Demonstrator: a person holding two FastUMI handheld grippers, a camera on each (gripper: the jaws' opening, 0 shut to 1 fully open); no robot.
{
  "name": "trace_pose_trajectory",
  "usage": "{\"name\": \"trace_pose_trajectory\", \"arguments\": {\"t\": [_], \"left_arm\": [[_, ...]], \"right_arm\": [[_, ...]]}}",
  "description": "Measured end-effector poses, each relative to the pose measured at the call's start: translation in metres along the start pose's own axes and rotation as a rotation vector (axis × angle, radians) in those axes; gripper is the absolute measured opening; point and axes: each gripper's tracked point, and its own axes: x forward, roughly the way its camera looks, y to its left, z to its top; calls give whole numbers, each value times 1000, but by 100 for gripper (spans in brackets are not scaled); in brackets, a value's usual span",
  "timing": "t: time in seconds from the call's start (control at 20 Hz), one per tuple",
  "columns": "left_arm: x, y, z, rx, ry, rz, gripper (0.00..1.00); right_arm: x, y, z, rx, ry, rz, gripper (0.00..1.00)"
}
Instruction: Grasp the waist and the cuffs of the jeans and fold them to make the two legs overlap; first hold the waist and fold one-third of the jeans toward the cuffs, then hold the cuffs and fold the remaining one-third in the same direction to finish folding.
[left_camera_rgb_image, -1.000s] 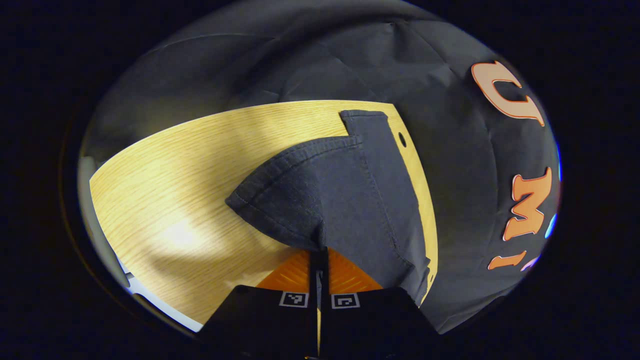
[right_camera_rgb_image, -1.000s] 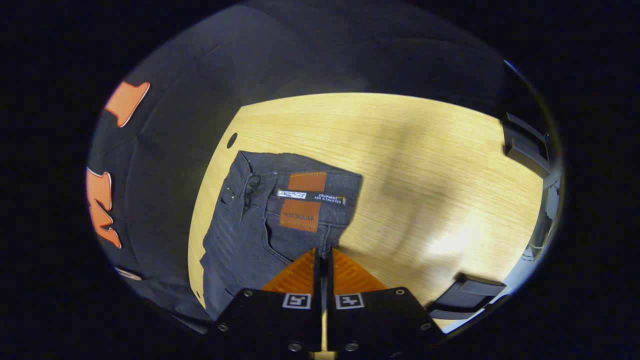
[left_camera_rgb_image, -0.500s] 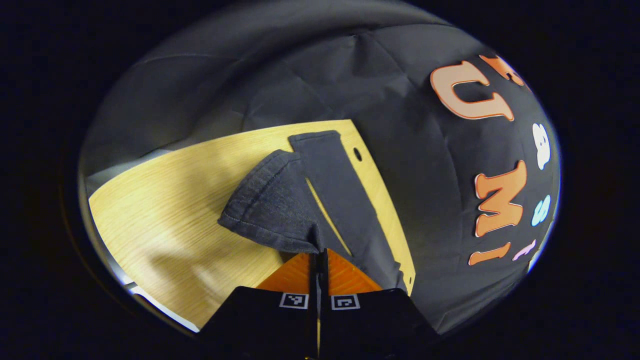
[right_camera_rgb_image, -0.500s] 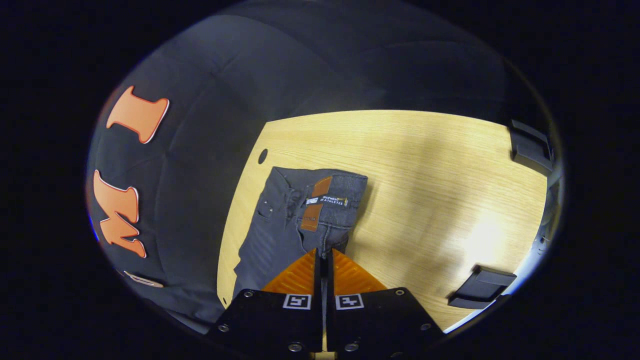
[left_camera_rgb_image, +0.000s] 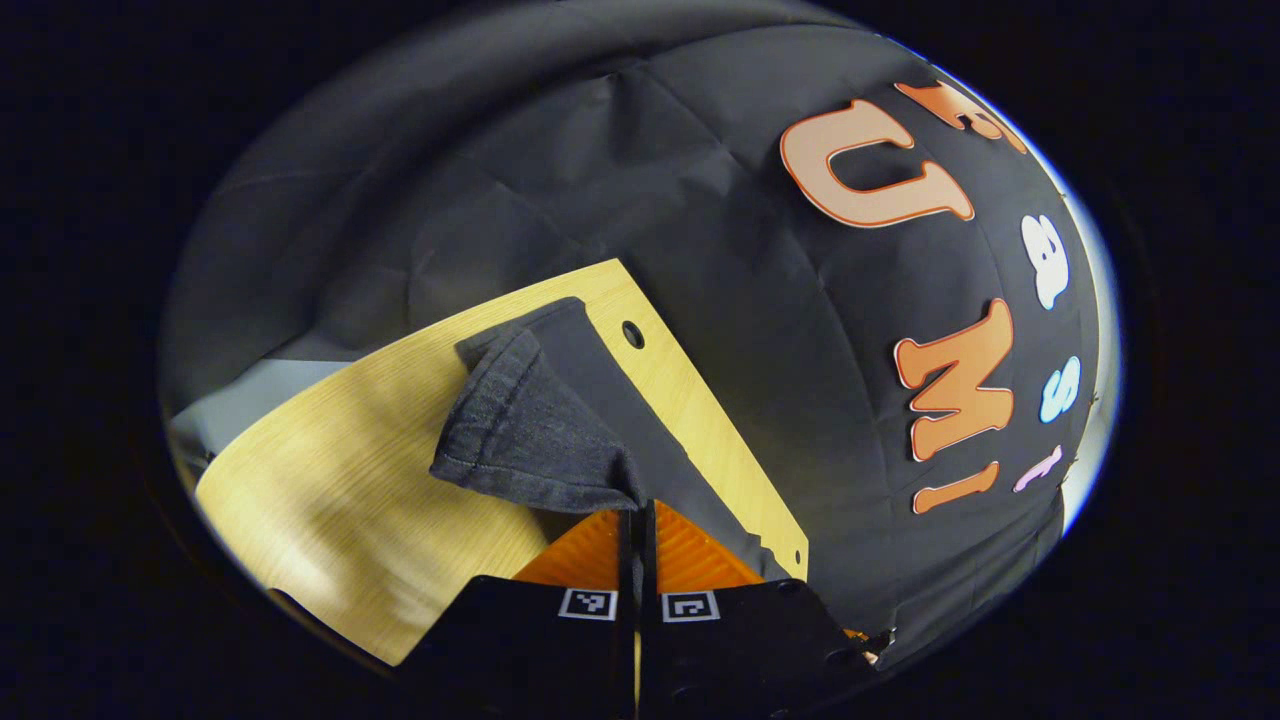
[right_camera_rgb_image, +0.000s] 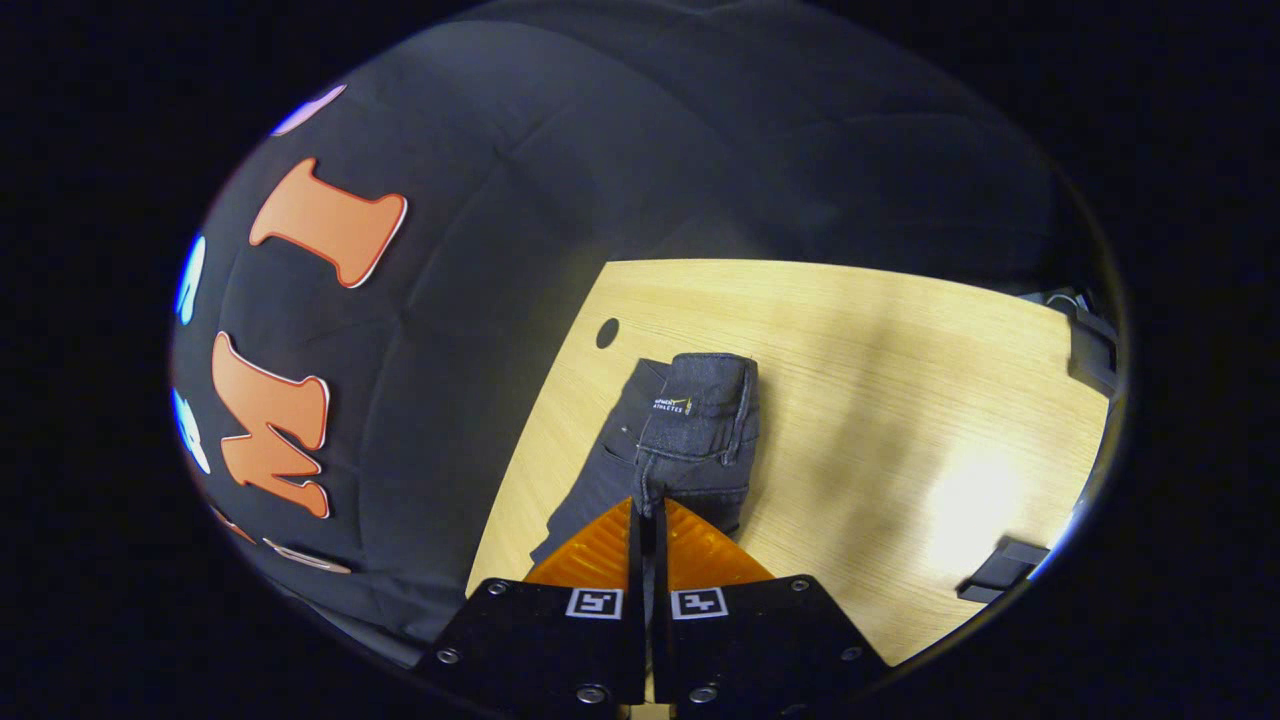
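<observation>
I have the left tool clamped shut on the cuff end of the jeans. Its two fingers are pressed together with the hem pinched between them, and the cuff hangs lifted off the desk in a loose fold. The rest of that leg lies flat behind it, running along the desk's right edge toward the far corner, close to a small round hole in the desktop.

In the right gripper view, my right tool is likewise closed, gripping the waist end. The fingers meet on the denim, and the waistband is raised and doubled over, with a small label showing on its far part. Under it the other layer of jeans lies flat on the desk, toward the left edge, near the round hole at the far left corner.

The garment sits along one side of the desk, next to the black cloth wall. Dark fixtures stand at the desk's near right edge, and another at the far right.
</observation>
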Motion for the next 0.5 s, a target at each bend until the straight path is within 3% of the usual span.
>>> {"name": "trace_pose_trajectory", "arguments": {"t": [0.3,0.5], "left_arm": [[47,-5,29,31,71,37,2],[79,-1,41,85,137,83,2]], "right_arm": [[27,38,10,8,-11,-39,4],[39,43,12,39,-13,-73,4]]}}
